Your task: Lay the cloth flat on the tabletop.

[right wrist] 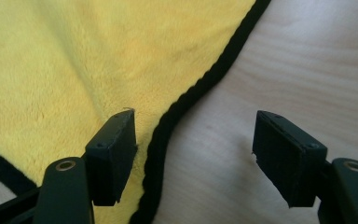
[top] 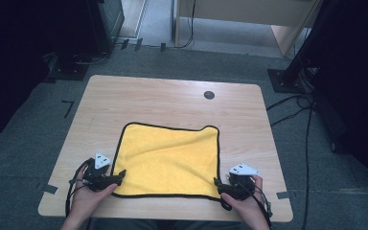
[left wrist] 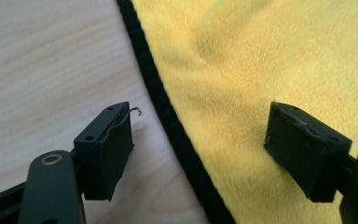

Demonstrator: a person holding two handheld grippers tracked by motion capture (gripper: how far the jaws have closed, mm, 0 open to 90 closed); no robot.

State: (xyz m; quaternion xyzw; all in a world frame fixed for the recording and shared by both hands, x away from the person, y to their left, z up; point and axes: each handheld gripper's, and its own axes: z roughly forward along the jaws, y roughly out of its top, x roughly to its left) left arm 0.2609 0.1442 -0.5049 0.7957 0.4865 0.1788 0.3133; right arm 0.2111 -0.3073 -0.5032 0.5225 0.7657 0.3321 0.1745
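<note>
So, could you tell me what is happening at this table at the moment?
A person sits at a wooden table with a two-jaw gripper in each hand. A yellow cloth with black trim lies spread flat on it. The left gripper is at the cloth's near left corner and the right gripper at its near right corner. Both are open, each with its jaws straddling the black edge, one jaw over cloth and one over wood. Neither has gripped the cloth yet.

Between the left gripper's (left wrist: pixel 200 156) spread jaws lies a yellow cloth (left wrist: pixel 261 70), plush and matt, edged with black stitched binding (left wrist: pixel 168 116). Beneath the right gripper (right wrist: pixel 193 158) the table (right wrist: pixel 317 60) looks like pale, smooth wood grain. Both grippers' pads (right wrist: pixel 116 149) look matt black, slightly worn.
</note>
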